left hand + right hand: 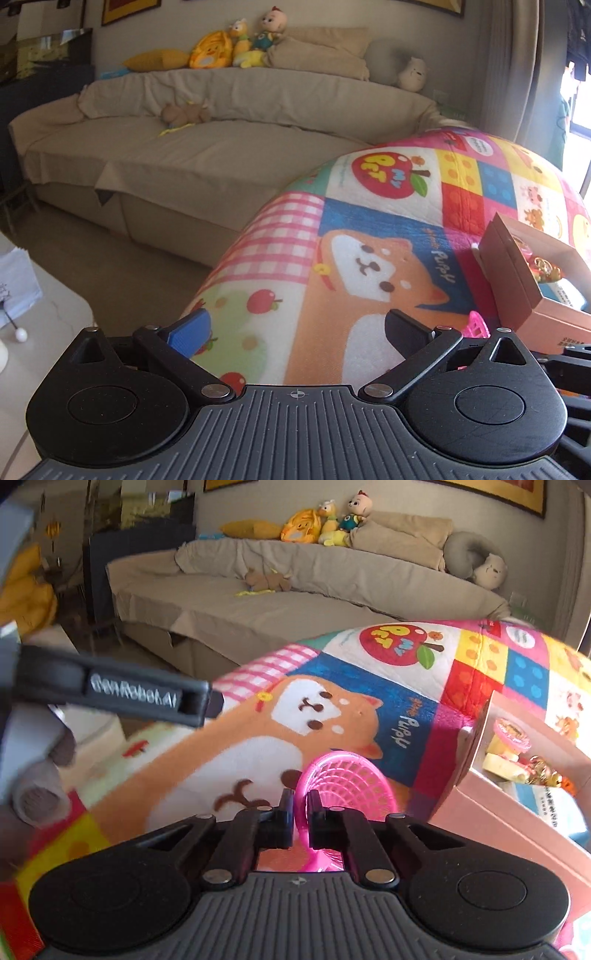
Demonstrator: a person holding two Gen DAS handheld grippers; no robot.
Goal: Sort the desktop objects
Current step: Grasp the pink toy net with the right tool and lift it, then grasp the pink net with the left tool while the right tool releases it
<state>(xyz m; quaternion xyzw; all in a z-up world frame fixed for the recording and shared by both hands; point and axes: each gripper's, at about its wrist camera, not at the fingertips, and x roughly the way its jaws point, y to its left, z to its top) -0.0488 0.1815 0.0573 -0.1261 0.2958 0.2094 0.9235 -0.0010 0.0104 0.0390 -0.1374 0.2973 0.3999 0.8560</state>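
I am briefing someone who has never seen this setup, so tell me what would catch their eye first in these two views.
The bright patchwork cartoon blanket with its orange puppy fills the middle of both views. The right gripper is shut on the rim of a pink plastic mesh basket just above the blanket, while the left gripper stands open and empty. An open pink cardboard box of small trinkets sits at the right, with a beige sofa lined with plush toys behind.
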